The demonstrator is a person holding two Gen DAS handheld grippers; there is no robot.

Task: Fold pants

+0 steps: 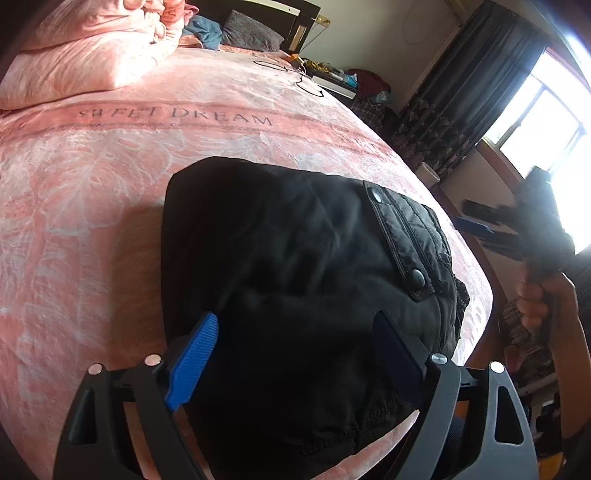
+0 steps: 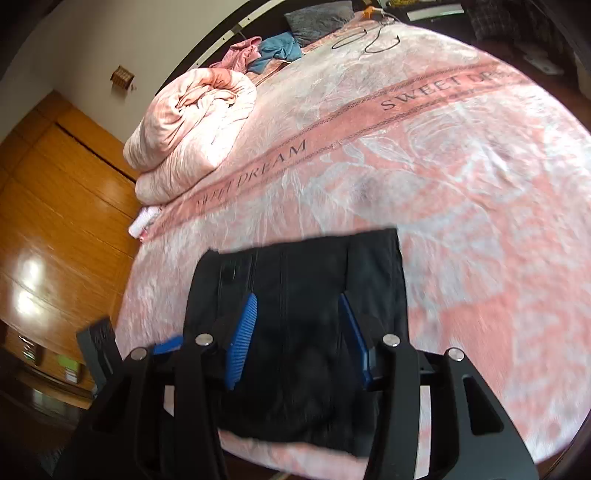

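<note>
Left hand-held gripper (image 1: 295,354): jaws spread wide above the near end of the folded pants; both blue pads stand clear of the cloth, nothing clamped.
Right hand-held gripper (image 2: 297,339): jaws part-way apart over the pants, pads not pressing on the fabric; this view is blurred.
Right hand (image 1: 535,302): seen from the left wrist view at the far right, off the bed's edge, fingers wrapped round the handle of its gripper.
Pants (image 1: 295,266): black, folded into a compact bundle, lying flat on the bed near its front edge; a flap with two metal snaps (image 1: 417,275) lies on top toward the right side.
Bed (image 1: 110,206): covered by a pink leaf-patterned blanket with a band reading "SWEET DREAM".
Rolled duvet (image 2: 192,133): pink, bundled on the bed well behind the pants.
Grey pillow (image 2: 317,18): at the head of the bed, with blue and pink clothes beside it.
Black cable (image 2: 369,40): looped on the blanket near the pillow.
Containers: none that I can make out holding anything.
Wardrobe (image 2: 55,192): wooden doors beside the bed.
</note>
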